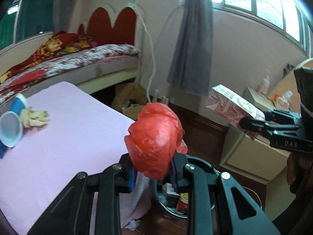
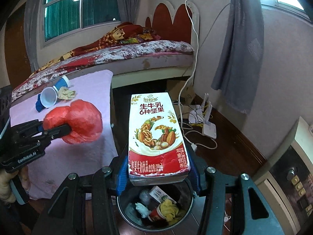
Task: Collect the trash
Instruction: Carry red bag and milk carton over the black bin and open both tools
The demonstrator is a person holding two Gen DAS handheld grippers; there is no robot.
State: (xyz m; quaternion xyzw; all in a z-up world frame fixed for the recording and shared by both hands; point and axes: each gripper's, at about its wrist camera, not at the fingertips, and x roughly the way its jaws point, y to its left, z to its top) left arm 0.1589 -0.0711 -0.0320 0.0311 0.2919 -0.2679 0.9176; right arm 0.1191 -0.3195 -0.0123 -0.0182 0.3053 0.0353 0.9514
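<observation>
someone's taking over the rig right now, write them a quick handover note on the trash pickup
Left gripper: shut on a crumpled red plastic bag, held by the table edge near the bin.
Right gripper: shut on a milk carton, held above the trash bin.
Done: the bin already holds several scraps.
Left: drop both items in; then collect the two paper cups and the crumpled tissue lying on the pink-covered table.

Left tool pinched nearly shut on a crumpled red bag, angled downward. Right tool half spread, blue pads pressed against both sides of a milk carton, likewise tilted downward. Hand glimpsed beneath left tool.
</observation>
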